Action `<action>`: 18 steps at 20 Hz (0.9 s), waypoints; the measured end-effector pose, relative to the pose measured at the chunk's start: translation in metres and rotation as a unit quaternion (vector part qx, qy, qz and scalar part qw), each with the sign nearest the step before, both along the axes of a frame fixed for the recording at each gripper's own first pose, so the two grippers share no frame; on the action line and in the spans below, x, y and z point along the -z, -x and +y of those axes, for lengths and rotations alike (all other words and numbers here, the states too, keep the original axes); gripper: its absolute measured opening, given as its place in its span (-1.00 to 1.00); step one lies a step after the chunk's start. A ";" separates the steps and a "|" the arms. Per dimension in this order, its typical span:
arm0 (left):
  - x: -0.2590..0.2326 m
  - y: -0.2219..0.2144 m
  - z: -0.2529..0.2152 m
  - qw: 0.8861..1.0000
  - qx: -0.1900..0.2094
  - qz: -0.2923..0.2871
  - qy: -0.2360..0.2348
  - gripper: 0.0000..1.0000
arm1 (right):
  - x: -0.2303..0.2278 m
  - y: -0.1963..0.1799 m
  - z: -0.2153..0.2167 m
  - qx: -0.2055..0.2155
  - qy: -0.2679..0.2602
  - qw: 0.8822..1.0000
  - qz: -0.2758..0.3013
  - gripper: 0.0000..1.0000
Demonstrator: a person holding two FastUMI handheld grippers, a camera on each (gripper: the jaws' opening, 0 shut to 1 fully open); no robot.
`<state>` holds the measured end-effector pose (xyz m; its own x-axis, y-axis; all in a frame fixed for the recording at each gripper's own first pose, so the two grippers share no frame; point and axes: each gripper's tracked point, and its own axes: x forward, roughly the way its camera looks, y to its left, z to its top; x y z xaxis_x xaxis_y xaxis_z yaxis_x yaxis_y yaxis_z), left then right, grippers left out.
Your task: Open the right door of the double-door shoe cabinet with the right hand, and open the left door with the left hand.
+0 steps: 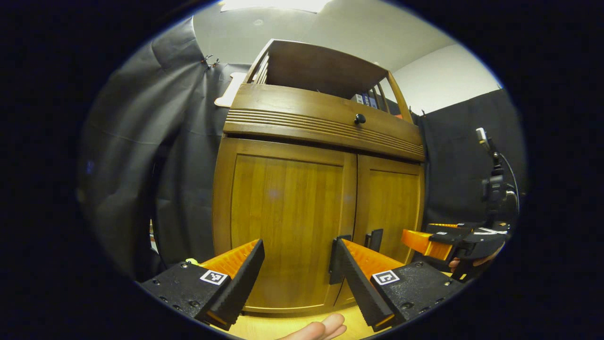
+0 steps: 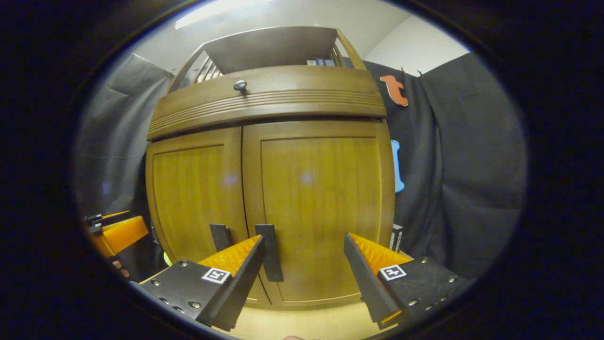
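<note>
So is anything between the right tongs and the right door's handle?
Nothing visible. The right tongs are open facing the closed right door, its handle just beside the left finger, with only bare door between.

The shoe cabinet (image 2: 283,189) is honey-brown wood with vertical grain, black door handles (image 2: 271,257) and grooved trim.

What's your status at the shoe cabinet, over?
Left gripper open, right gripper open, both empty. Left door and right door shut, handles ungripped. Nothing in the way.
</note>
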<state>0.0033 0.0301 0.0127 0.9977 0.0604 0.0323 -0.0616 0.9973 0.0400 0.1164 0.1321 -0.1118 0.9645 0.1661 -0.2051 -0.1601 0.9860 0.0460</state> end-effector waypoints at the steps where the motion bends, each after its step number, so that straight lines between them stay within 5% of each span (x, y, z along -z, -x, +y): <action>1: 0.001 -0.001 0.003 1.000 -0.003 0.003 0.004 0.83 | 0.003 -0.006 0.006 -0.002 -0.001 1.000 0.005 0.92; 9: 0.003 -0.005 0.015 1.000 0.000 0.010 0.015 0.84 | 0.034 -0.029 0.058 -0.050 -0.009 0.998 0.028 0.92; 10: 0.002 -0.005 0.014 1.000 0.002 0.007 0.014 0.99 | 0.040 -0.034 0.060 -0.047 -0.006 0.998 0.033 0.90; 12: 0.003 -0.005 0.012 1.000 0.009 0.008 0.015 0.83 | 0.049 -0.041 0.061 -0.039 -0.001 0.998 0.039 0.90; 17: 0.004 -0.007 0.011 1.000 0.011 0.012 0.012 0.83 | 0.057 -0.059 0.080 -0.065 -0.035 0.996 0.047 -0.36; 18: 0.005 -0.008 0.013 1.000 0.009 0.013 0.012 0.83 | 0.052 -0.049 0.077 -0.073 -0.019 0.996 0.047 -0.39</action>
<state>0.0110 0.0430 0.0078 0.9991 0.0422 0.0050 -0.0423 0.9990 0.0169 0.1653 0.2089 -0.1641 0.9063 0.3129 -0.2843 -0.2953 0.9497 0.1038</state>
